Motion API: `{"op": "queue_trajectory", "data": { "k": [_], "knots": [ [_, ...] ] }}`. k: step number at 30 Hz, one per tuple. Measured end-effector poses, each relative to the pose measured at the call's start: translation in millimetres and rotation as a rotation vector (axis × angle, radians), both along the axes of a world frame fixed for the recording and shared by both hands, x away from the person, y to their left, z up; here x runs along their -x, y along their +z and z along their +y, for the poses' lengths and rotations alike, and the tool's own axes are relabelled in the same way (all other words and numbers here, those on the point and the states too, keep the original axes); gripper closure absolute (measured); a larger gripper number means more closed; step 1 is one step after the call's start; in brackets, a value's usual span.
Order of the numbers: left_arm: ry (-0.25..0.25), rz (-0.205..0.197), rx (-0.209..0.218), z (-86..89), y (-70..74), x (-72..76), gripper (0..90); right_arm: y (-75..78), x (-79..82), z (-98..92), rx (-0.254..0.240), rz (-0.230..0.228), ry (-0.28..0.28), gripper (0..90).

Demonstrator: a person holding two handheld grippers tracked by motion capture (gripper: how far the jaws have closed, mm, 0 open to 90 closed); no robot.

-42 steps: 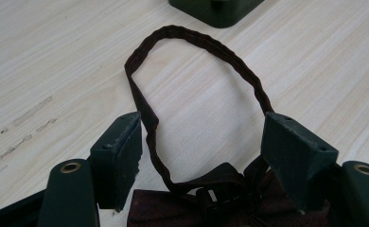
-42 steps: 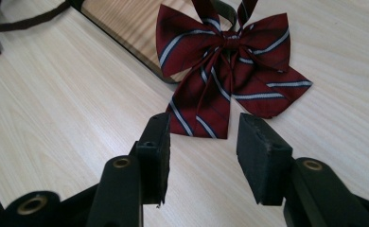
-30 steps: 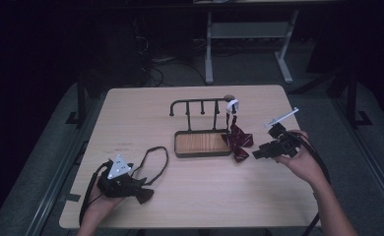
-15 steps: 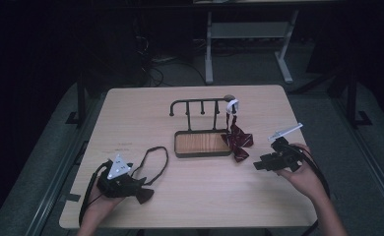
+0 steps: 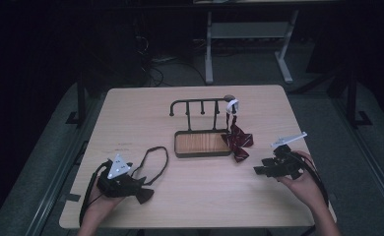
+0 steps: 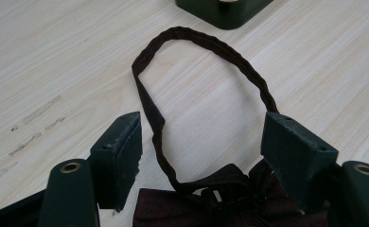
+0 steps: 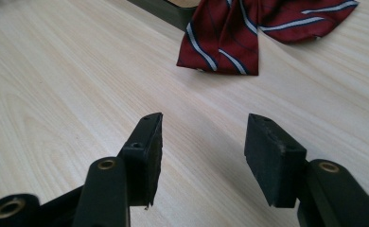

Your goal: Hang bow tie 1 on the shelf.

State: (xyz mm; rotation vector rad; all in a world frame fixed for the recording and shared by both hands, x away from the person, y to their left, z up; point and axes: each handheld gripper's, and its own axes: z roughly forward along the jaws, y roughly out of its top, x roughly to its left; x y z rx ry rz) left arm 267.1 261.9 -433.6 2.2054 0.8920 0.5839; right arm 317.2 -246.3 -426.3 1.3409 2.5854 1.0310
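My left gripper point(image 6: 201, 156) stood with its jaws spread wide on the pale wooden table point(image 5: 131, 113), holding nothing, a dark bow tie point(image 6: 230, 201) lying between them at the near edge. My left gripper view showed what the high view blurred: the tie's thin strap point(image 6: 197, 45) curved in a loop out ahead of the jaws, flat on the wood, with a corner of the dark tray point(image 6: 223, 10) just beyond it. From above, that gripper point(image 5: 123, 182) sat near the table's front left, the strap point(image 5: 155, 160) arcing toward the rack's wooden-floored tray point(image 5: 202, 143). My right gripper point(image 7: 201, 151) was likewise wide open and empty, its jaws over bare wood. Its own view alone made out the red bow tie's point(image 7: 249, 33) white-and-blue stripes, lying ahead beside the tray's edge point(image 7: 166, 14). The high view placed that gripper point(image 5: 259, 170) at the front right, apart from the red bow tie point(image 5: 238, 140), which hung by a white band point(image 5: 232, 104) from the right end of the black peg rack point(image 5: 200, 105) and rested against the tray's right side.
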Motion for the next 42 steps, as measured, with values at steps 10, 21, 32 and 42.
{"op": "queue_trajectory", "data": {
  "k": [10,21,32,42],
  "knots": [
    [0.001,-0.007,0.001,2.3,3.0,-1.9,30.9,-5.5,10.8,-8.6,-0.039,-0.026,-0.053,45.4],
    [0.015,-0.002,0.006,0.5,11.0,-12.1,36.5,-13.4,15.2,-2.5,-0.012,-0.031,-0.038,44.6],
    [0.038,0.055,-0.097,-8.2,21.6,-51.1,45.1,-16.6,15.3,-7.7,-0.036,-0.042,-0.045,44.1],
    [0.034,0.14,-0.161,-20.4,20.1,-80.6,53.9,-17.0,15.5,-7.5,-0.031,-0.055,-0.032,44.0]
  ]
}}
